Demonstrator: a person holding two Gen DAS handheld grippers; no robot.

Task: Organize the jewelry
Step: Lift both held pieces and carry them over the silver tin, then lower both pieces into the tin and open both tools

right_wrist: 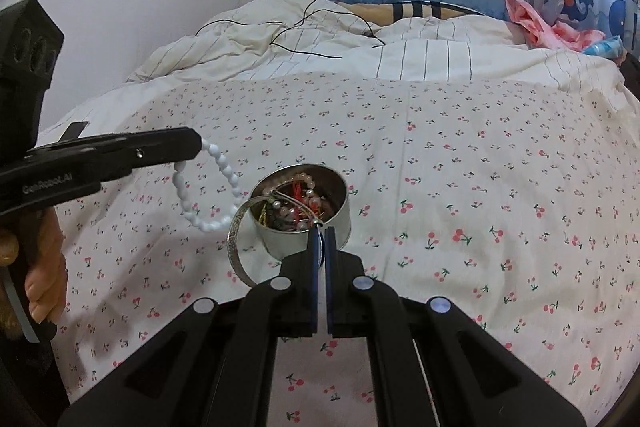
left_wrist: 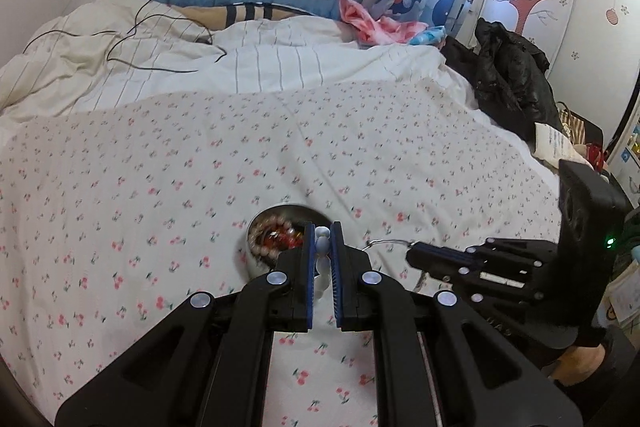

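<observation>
only readable text – "GenRobot.AI" in pale letters along the side of the left gripper body, seen from the right wrist view, printing on a paper slip at the bed's edge – too blurred to read

Right wrist view: round tin sits on the bedsheet at frame centre, jewelry inside. Bead bracelet hangs left of it. Bangle leans at its lower-left. Duvet lies behind.
</observation>
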